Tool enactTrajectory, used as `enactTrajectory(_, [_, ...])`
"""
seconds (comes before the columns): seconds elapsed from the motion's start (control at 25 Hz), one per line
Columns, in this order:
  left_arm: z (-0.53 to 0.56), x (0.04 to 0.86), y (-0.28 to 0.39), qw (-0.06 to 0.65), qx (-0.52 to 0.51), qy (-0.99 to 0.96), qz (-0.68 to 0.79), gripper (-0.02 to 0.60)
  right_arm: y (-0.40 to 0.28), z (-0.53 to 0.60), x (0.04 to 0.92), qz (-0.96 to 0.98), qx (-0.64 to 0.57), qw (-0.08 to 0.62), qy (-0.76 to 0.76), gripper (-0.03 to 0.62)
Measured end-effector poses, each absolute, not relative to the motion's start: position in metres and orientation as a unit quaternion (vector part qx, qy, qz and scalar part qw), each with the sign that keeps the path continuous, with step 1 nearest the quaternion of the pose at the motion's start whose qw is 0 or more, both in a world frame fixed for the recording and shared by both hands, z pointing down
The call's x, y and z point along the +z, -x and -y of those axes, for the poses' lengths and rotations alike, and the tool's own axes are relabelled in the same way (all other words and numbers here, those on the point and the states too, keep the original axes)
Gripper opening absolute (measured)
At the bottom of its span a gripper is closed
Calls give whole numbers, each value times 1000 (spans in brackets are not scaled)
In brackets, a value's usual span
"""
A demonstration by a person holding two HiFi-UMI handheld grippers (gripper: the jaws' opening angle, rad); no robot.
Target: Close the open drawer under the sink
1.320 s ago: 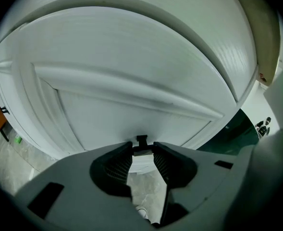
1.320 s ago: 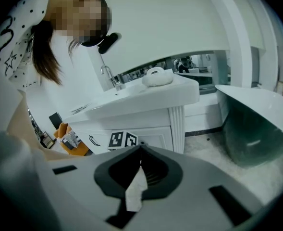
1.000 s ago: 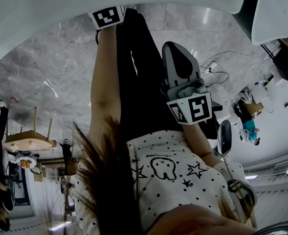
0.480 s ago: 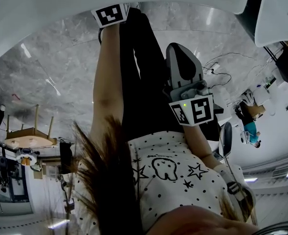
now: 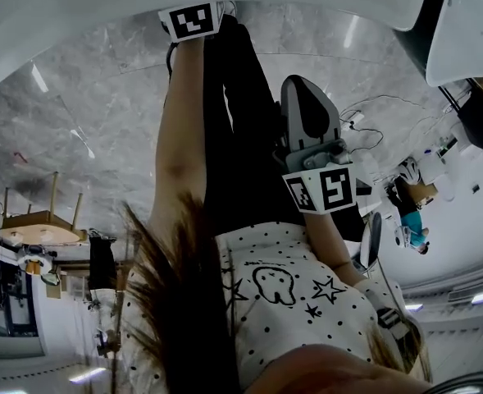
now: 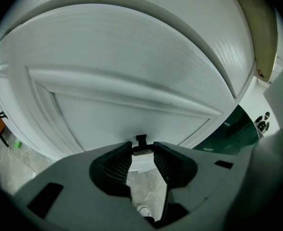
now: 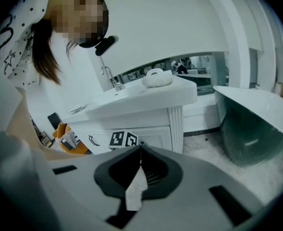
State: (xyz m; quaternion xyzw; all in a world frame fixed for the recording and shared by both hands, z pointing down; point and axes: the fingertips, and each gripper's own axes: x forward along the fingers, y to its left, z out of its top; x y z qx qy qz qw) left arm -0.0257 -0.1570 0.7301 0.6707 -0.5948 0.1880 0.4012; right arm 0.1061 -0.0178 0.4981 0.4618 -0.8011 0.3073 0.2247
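between left gripper [image 6: 142, 152] tips, dark pull [image 6: 141, 139] clamped; rec. push drawer front [image 6: 131, 105] straight in. right gripper [image 7: 141, 150] jaws together.

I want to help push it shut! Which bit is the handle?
Look at the big white panelled front filling the left gripper view. Low on its flat middle panel sits a small dark T-shaped handle, held between the left gripper's ribbed tips. It is the only dark thing on all that white.
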Motion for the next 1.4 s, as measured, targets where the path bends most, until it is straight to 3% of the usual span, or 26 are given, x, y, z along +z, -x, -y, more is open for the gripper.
enactTrajectory(0.24, [153, 725, 27, 358, 229, -688, 588, 140, -104, 16, 499, 801, 306, 226, -462, 15])
enactTrajectory(0.6, [144, 696, 36, 336, 198, -692, 607, 119, -97, 16, 498, 806, 305, 226, -455, 14])
enactTrajectory(0.64, [143, 690, 39, 327, 192, -691, 615, 100, -97, 15, 498, 806, 305, 226, -454, 15])
enactTrajectory(0.68, [141, 684, 41, 317, 184, -691, 623, 6, -96, 14, 499, 807, 304, 226, -454, 15])
enactTrajectory(1.4, [115, 566, 37, 277, 123, -716, 629, 5, -92, 26, 461, 828, 288, 210, -432, 14])
